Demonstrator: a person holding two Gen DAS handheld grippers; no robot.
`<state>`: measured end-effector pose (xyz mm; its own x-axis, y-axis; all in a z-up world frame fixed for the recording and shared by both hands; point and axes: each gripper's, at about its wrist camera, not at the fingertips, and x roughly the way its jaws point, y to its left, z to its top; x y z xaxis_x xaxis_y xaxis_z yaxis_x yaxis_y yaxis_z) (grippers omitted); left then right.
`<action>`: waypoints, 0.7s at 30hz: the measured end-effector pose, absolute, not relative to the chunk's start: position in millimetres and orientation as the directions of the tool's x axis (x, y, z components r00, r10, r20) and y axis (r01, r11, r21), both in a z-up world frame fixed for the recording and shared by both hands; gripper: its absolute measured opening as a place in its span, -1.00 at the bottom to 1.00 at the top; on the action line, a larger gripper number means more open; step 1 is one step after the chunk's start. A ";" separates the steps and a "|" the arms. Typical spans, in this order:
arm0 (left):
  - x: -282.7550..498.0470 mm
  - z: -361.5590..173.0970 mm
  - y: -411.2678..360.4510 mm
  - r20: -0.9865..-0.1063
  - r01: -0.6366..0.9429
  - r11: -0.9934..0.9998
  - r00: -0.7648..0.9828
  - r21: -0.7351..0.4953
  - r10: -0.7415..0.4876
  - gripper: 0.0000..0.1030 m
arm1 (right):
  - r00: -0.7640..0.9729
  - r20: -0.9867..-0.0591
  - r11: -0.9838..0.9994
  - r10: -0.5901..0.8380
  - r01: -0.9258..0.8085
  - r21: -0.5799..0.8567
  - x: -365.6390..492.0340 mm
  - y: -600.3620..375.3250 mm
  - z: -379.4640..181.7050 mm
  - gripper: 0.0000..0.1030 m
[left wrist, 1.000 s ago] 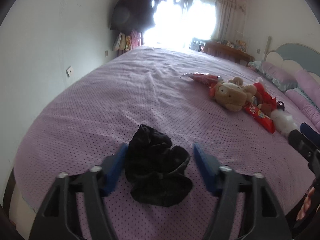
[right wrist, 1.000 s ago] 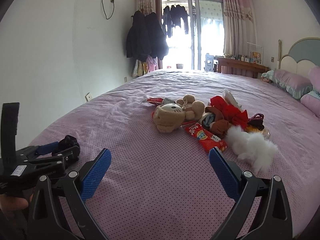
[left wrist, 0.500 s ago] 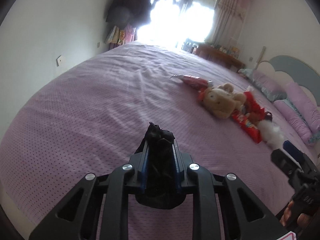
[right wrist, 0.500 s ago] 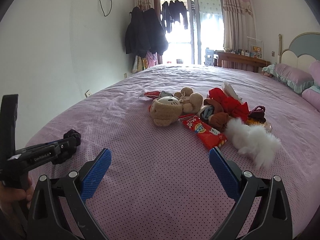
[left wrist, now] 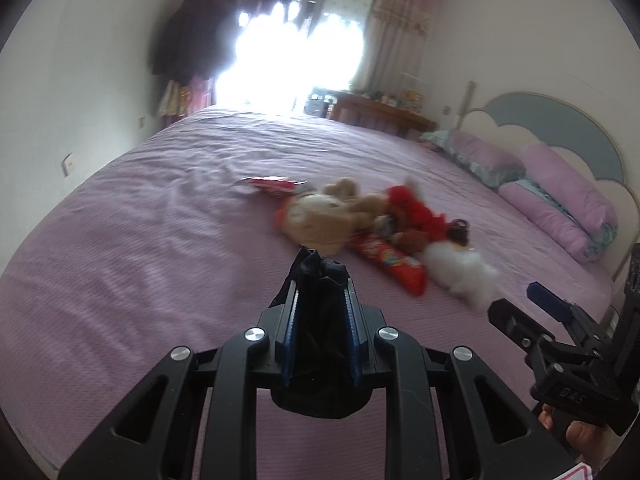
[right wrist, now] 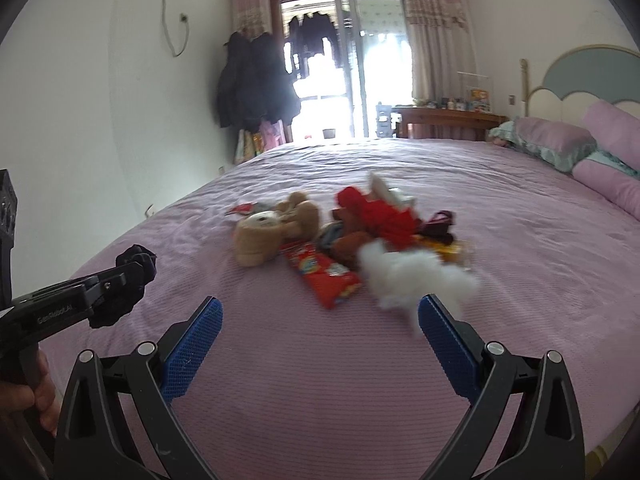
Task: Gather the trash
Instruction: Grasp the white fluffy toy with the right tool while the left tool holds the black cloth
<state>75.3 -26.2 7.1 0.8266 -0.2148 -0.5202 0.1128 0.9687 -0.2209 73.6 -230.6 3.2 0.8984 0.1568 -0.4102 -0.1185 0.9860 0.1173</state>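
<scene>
The left gripper [left wrist: 320, 300] has its jaws clamped on a crumpled black bag [left wrist: 320, 320], probably plastic, held clear above the purple bedspread [left wrist: 140, 260]. The right gripper [right wrist: 320, 332] stands wide with nothing between its pads, pointing at a red snack wrapper [right wrist: 326, 276] beside a tan plush toy [right wrist: 272, 232] and white fluff [right wrist: 412, 276]

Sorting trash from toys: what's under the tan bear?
A red wrapper runs out from beside the bear toward the camera, and another shows behind it. Whatever lies beneath the bear's body is covered.
</scene>
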 end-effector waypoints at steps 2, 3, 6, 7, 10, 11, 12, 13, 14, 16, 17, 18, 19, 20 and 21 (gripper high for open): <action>77.5 9.7 -39.2 -0.515 0.128 0.967 0.827 -0.220 -0.227 -0.59 | 0.901 -0.404 0.985 0.157 -0.114 0.128 71.6 -243.8 4.9 0.84; 78.7 10.2 -45.4 -0.515 0.137 0.966 0.825 -0.220 -0.234 -0.59 | 0.901 -0.402 0.984 0.163 -0.117 0.136 71.1 -250.1 5.5 0.84; 83.7 10.8 -66.5 -0.517 0.162 0.962 0.817 -0.219 -0.255 -0.59 | 0.905 -0.389 0.980 0.175 -0.122 0.159 68.5 -271.6 6.2 0.84; 84.7 10.8 -72.4 -0.517 0.168 0.961 0.815 -0.221 -0.261 -0.59 | 0.905 -0.387 0.979 0.179 -0.123 0.164 69.4 -276.8 5.8 0.84; 88.6 10.9 -91.1 -0.518 0.186 0.955 0.808 -0.231 -0.282 -0.59 | 0.899 -0.388 0.974 0.203 -0.146 0.171 73.8 -291.3 3.4 0.84; 90.6 10.5 -97.1 -0.519 0.191 0.954 0.805 -0.232 -0.287 -0.59 | 0.897 -0.390 0.974 0.209 -0.154 0.168 76.0 -292.7 2.6 0.84; 91.4 10.5 -102.6 -0.519 0.194 0.952 0.803 -0.235 -0.292 -0.59 | 0.892 -0.399 0.974 0.214 -0.165 0.155 81.3 -296.3 0.7 0.84; 93.8 10.1 -108.2 -0.520 0.198 0.951 0.801 -0.240 -0.298 -0.59 | 0.891 -0.404 0.976 0.209 -0.163 0.145 85.3 -297.8 -0.7 0.84; 94.7 9.9 -110.9 -0.521 0.199 0.950 0.799 -0.242 -0.300 -0.59 | 0.890 -0.410 0.979 0.199 -0.158 0.130 90.2 -299.2 -2.8 0.84; 99.0 9.9 -118.1 -0.520 0.203 0.948 0.798 -0.246 -0.306 -0.59 | 0.882 -0.434 0.983 0.181 -0.151 0.103 104.2 -301.8 -8.2 0.84; 100.4 9.9 -120.9 -0.519 0.204 0.948 0.798 -0.246 -0.306 -0.59 | 0.877 -0.444 0.983 0.182 -0.157 0.093 110.6 -302.0 -11.0 0.84; 102.4 10.5 -122.1 -0.520 0.203 0.948 0.798 -0.246 -0.305 -0.59 | 0.871 -0.455 0.983 0.186 -0.165 0.087 117.8 -301.7 -14.0 0.84; 105.6 10.4 -124.2 -0.522 0.201 0.948 0.797 -0.245 -0.304 -0.59 | 0.861 -0.474 0.983 0.183 -0.169 0.072 128.6 -299.8 -18.7 0.84; 107.7 10.9 -125.2 -0.523 0.203 0.948 0.796 -0.245 -0.305 -0.59 | 0.853 -0.488 0.983 0.182 -0.174 0.062 136.3 -298.0 -22.0 0.84; 110.9 11.0 -126.5 -0.524 0.205 0.948 0.794 -0.244 -0.307 -0.59 | 0.844 -0.505 0.983 0.179 -0.178 0.051 144.2 -296.0 -25.6 0.84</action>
<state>110.9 -126.5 11.0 0.7943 -0.3066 -0.5244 0.2049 0.9479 -0.2438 144.2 -296.0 -25.6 0.8444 0.1790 -0.5049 -0.1780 0.9827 0.0507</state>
